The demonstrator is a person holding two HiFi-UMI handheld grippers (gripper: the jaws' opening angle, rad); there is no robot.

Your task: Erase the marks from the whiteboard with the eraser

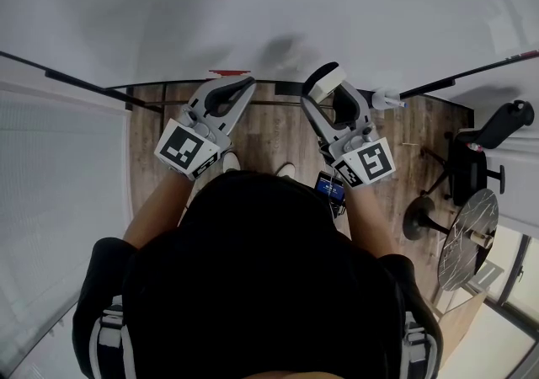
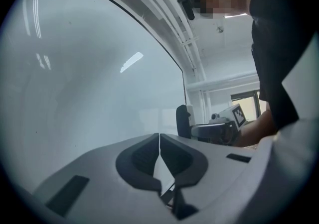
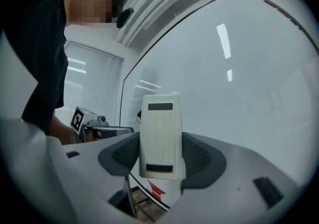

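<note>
A large whiteboard point(image 1: 253, 7) stands in front of me; its surface point(image 3: 234, 83) looks blank, and I see no marks on it in any view. My right gripper point(image 1: 324, 87) is shut on a white eraser point(image 3: 160, 136), whose far end points at the board. In the head view the eraser point(image 1: 327, 80) shows between the jaws, near the board's lower edge. My left gripper point(image 1: 238, 88) is shut with nothing in it, its jaws meeting close to the board point(image 2: 84, 83).
A red logo point(image 1: 229, 73) marks the board's bottom edge. A white bottle point(image 1: 387, 99) sits on the tray rail to the right. A black office chair point(image 1: 480, 154) and a round side table point(image 1: 467, 238) stand on the wood floor point(image 1: 269, 137) at right.
</note>
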